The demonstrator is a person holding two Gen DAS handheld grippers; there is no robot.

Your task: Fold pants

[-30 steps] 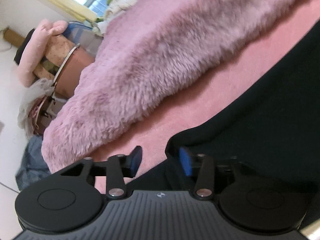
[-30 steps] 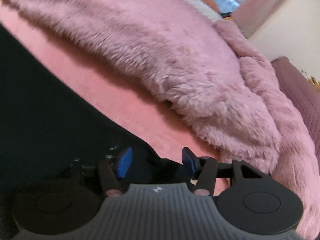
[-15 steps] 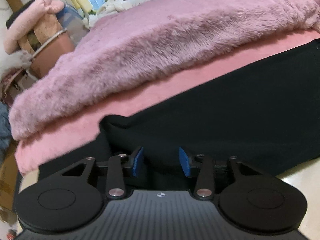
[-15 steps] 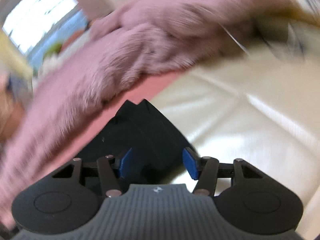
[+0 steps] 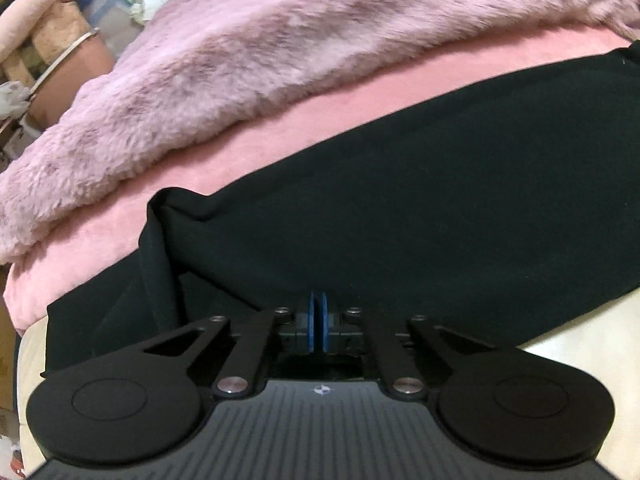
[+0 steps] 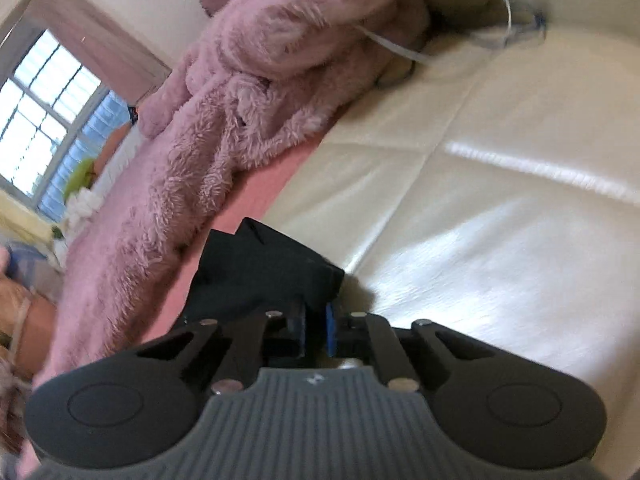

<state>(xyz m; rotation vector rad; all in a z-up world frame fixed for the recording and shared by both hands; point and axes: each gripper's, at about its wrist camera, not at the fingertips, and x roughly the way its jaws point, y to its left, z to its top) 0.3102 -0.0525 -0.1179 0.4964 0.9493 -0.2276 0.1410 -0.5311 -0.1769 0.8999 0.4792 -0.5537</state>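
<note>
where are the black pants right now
The black pants lie across the pink sheet, just below the fluffy pink blanket in the left wrist view, their near edge at the left claw.

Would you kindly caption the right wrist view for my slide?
Right gripper shut on the black pants at the edge of a cream mattress, fluffy pink blanket behind.

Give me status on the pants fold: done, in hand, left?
Done: pants lie spread on the bed, no finished fold visible. In hand: left gripper and right gripper are both shut on the near edge. Left: carry that edge over to fold.
</note>
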